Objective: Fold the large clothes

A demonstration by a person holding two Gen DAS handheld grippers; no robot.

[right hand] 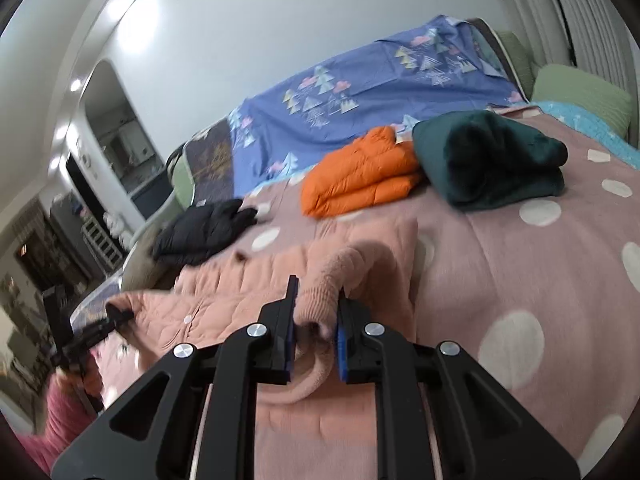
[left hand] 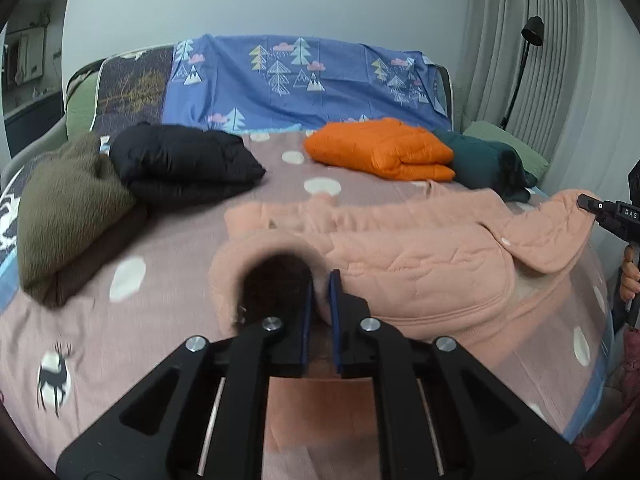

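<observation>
A pink quilted jacket (left hand: 420,264) lies spread across the front of the bed; it also shows in the right wrist view (right hand: 240,292). My left gripper (left hand: 321,296) is shut on the jacket's fabric near its dark-lined opening (left hand: 276,280). My right gripper (right hand: 316,312) is shut on a ribbed pink cuff (right hand: 320,300) of the jacket. The right gripper also shows at the right edge of the left wrist view (left hand: 584,201), pinching the jacket's edge. The left gripper shows at the left of the right wrist view (right hand: 120,314).
On the pink dotted bedspread (left hand: 120,340) lie folded clothes: an olive one (left hand: 68,208), a black one (left hand: 184,160), an orange one (left hand: 380,148) and a dark teal one (left hand: 484,160). A blue tree-print sheet (left hand: 300,76) covers the headboard. A black lamp (left hand: 530,40) and curtains stand at right.
</observation>
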